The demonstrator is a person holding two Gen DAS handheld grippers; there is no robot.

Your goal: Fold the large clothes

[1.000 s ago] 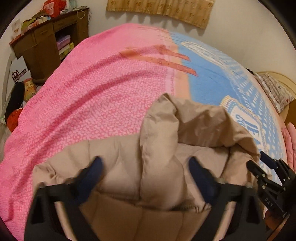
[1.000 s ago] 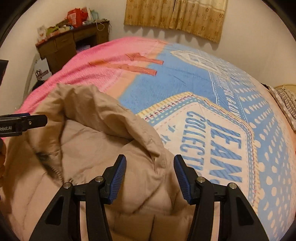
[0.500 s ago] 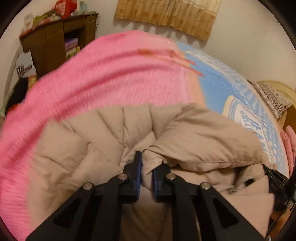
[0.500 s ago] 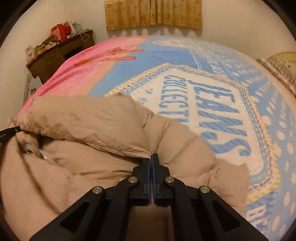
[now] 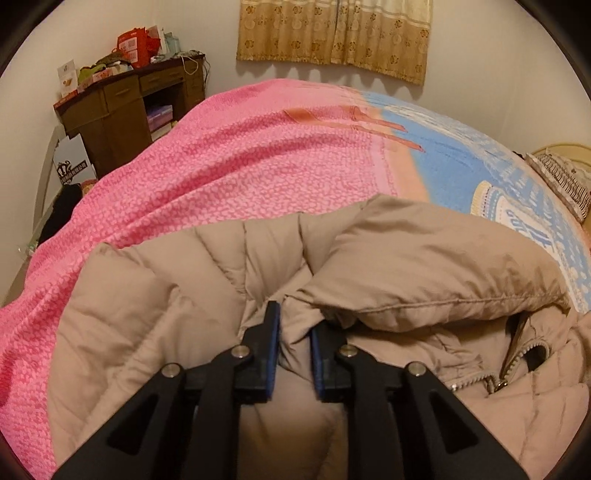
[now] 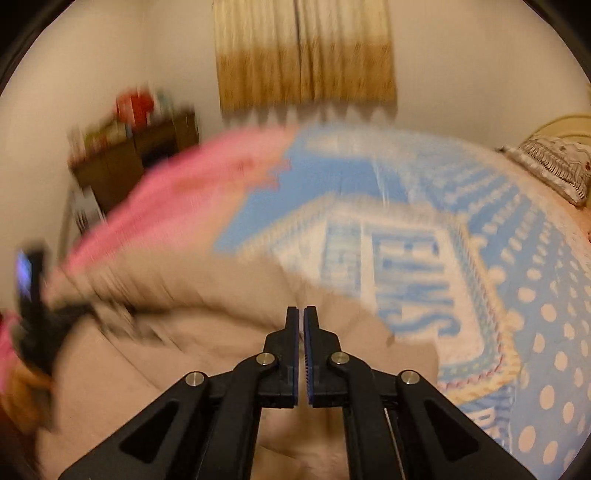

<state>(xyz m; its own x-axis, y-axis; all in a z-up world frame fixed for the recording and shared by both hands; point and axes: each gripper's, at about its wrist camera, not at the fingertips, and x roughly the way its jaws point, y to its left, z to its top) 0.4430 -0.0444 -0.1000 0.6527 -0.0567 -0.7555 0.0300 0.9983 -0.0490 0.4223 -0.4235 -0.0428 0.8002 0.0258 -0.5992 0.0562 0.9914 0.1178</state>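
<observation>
A puffy beige jacket [image 5: 424,266] lies bunched on the bed, its hood folded over and its zipper [image 5: 480,378] showing at the right. My left gripper [image 5: 293,319] pinches a fold of the jacket between its blue pads, and its jaws are opening slightly with the fabric still between them. In the blurred right wrist view, my right gripper [image 6: 301,314] is shut at the edge of the jacket [image 6: 184,295], apparently on a thin layer of fabric. The dark blurred shape at the far left there may be the left gripper.
A pink and blue bed cover [image 5: 221,166] lies under the jacket. A brown desk [image 5: 122,107] piled with several items stands at the back left. A curtain [image 5: 332,33] hangs on the far wall, and a striped pillow [image 5: 561,177] lies at the right.
Both grippers went from open above the jacket to closed on its fabric. The right view has since swung and blurred, with its jacket edge shifting. The left gripper has hardly moved lately.
</observation>
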